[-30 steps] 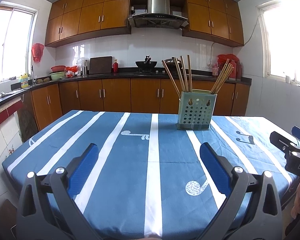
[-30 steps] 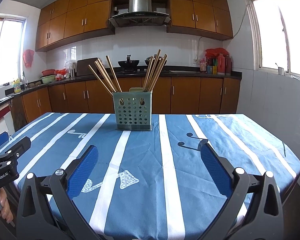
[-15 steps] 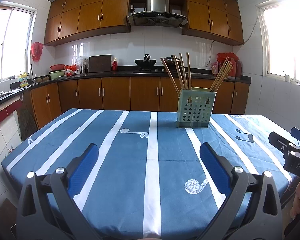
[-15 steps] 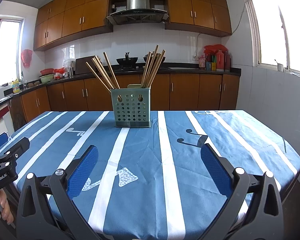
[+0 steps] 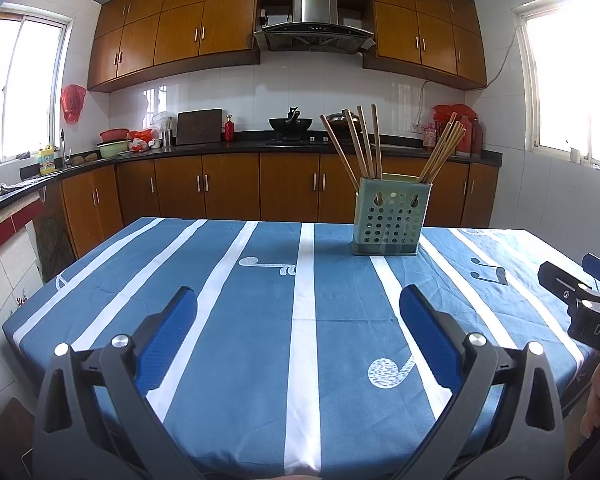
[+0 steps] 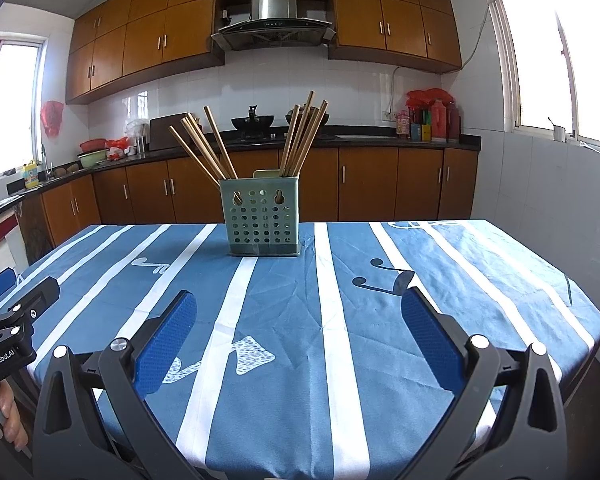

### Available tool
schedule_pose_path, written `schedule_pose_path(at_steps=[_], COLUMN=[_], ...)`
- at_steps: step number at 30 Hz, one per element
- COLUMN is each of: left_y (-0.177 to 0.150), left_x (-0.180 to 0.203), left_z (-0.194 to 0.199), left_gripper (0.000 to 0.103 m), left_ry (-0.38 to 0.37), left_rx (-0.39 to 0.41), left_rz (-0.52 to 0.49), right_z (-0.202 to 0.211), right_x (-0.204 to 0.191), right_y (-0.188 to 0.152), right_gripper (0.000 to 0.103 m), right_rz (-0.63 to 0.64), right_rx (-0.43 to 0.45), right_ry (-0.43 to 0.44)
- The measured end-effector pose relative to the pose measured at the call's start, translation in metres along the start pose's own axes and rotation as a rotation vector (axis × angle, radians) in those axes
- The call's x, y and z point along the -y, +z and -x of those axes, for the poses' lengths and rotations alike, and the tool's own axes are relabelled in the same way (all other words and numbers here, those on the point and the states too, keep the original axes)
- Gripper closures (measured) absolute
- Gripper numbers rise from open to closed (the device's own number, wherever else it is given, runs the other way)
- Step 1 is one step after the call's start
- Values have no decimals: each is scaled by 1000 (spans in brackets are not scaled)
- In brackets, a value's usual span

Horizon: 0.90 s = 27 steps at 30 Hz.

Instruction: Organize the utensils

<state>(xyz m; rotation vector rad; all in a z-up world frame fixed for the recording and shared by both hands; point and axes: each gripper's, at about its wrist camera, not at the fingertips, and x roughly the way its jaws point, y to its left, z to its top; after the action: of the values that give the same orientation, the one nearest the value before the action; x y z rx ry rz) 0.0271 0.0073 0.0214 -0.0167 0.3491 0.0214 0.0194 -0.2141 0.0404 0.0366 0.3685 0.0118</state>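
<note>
A green holder (image 6: 260, 216) stands on the table (image 6: 440, 280), near the far edge. Chopsticks (image 6: 204, 148) poke up out of it in two bunches, one leaning each way, so they look sorted already. The left gripper (image 5: 298, 332) and the right gripper (image 6: 300, 332) hang over the near edge, well away from the holder. Both are wide open and hold nothing, maybe ready to reach in.

Chopsticks (image 6: 204, 148) in holder (image 6: 260, 220), upright on table (image 6: 460, 280); kitchen counter (image 6: 380, 138) behind.
</note>
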Motion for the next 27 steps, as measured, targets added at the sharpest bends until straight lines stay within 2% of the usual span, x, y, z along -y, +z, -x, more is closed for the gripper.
schedule_pose_path(at_steps=[27], left_y=[-1], left_x=[0], left_z=[-2], left_gripper=[4], left_ry=[-2], left_rx=[-5], left_rz=[1], right_z=[0], right_x=[-1], right_y=[1], right_gripper=[2], right_rz=[-1], right_rx=[-2], right_ry=[0])
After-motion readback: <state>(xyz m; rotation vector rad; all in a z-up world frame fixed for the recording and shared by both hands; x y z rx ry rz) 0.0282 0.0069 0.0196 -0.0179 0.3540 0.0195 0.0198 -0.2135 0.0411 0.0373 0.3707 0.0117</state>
